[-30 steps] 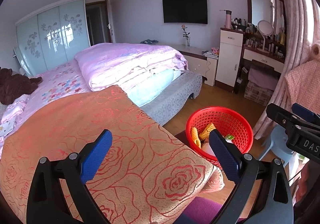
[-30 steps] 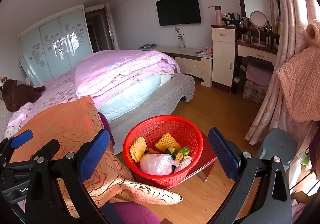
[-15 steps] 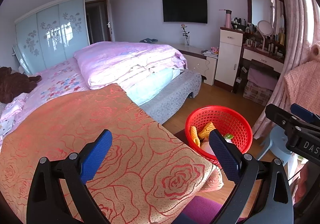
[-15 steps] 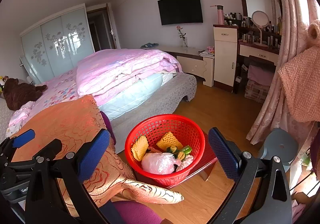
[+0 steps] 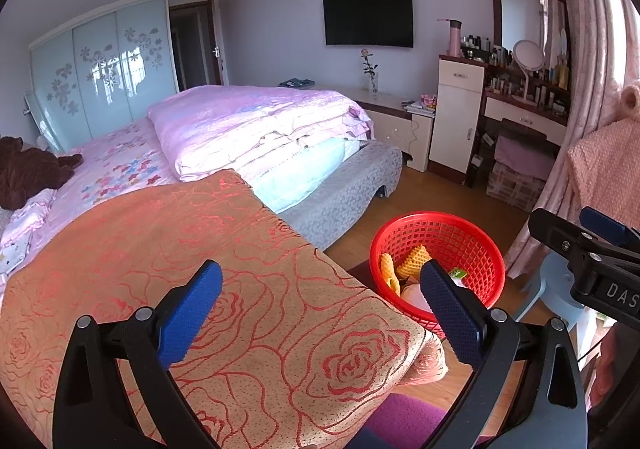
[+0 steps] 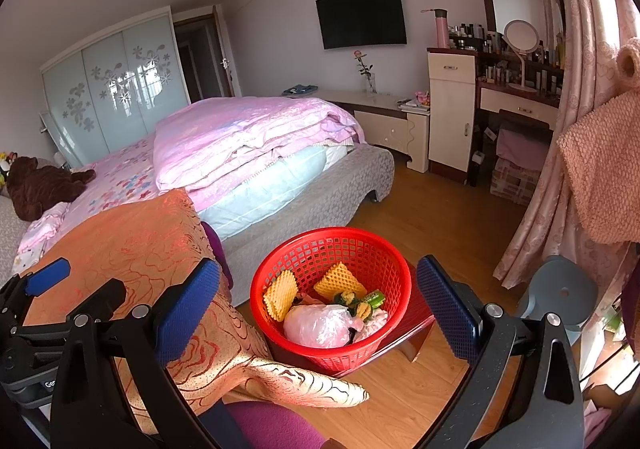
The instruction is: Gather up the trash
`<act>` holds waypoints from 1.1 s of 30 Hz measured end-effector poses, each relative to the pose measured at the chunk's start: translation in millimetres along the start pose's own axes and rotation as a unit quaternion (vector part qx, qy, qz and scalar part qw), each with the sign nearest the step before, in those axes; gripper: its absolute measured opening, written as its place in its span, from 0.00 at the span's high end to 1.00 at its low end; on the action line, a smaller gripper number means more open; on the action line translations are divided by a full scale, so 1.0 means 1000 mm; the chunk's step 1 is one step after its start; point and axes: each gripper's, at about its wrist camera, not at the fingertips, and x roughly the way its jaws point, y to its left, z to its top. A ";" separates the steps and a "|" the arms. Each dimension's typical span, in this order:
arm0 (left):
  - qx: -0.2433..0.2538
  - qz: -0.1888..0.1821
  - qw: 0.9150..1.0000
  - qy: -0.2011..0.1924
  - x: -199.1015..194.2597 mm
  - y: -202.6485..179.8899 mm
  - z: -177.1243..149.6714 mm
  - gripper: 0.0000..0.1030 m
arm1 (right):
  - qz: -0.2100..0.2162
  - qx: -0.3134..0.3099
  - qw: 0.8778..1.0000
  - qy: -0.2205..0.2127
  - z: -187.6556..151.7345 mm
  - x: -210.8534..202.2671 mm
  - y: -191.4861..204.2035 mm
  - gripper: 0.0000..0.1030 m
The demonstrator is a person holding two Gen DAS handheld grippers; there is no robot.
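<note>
**Basket of trash lay dead ahead of the right hand-held gripper**

The red basket [image 6: 331,297] sat low on a dark red stool [image 6: 416,325] on the wooden floor [image 6: 432,217], just beside the foot of the bed [image 6: 320,197]. From the right hand-held gripper [image 6: 318,313] it lay straight ahead and a little below, framed between the two blue pads, which stood wide apart and held nothing. From the left hand-held gripper [image 5: 320,313] the same basket [image 5: 440,249] lay off to the right, partly hidden behind the right-side pad; that gripper too was spread open and empty, and pointed instead over a rose-patterned orange cloth [image 5: 200,269]. By my judgement the right hand was the nearer and better lined up for any reach into the basket.

The basket was round, with no long axis, of rigid plastic lattice with an open rim. Inside lay two yellow foam-net sleeves [image 6: 280,295], soft and springy-looking, a crumpled thin pink plastic bag [image 6: 320,325], likely slippery and easily crushed, and some small green and yellow scraps [image 6: 362,301] too small to identify. The orange cloth looked like woven brocade, its corner drooping just beside the basket's near side.
</note>
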 end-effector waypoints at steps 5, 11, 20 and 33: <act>0.002 0.000 1.000 0.000 -0.001 0.000 -0.001 0.07 | 0.001 -0.001 1.000 0.001 -0.003 0.001 0.003 0.07; 0.005 -0.006 1.000 0.000 0.000 -0.002 0.000 0.07 | 0.001 -0.001 1.000 0.001 -0.004 0.001 0.004 0.07; 0.008 -0.011 1.000 0.001 0.001 -0.004 -0.001 0.07 | 0.000 -0.001 1.000 0.004 -0.007 0.003 0.005 0.07; -0.045 0.022 0.999 -0.012 -0.019 0.049 -0.007 0.07 | 0.024 -0.035 0.999 0.033 -0.019 0.021 0.035 0.07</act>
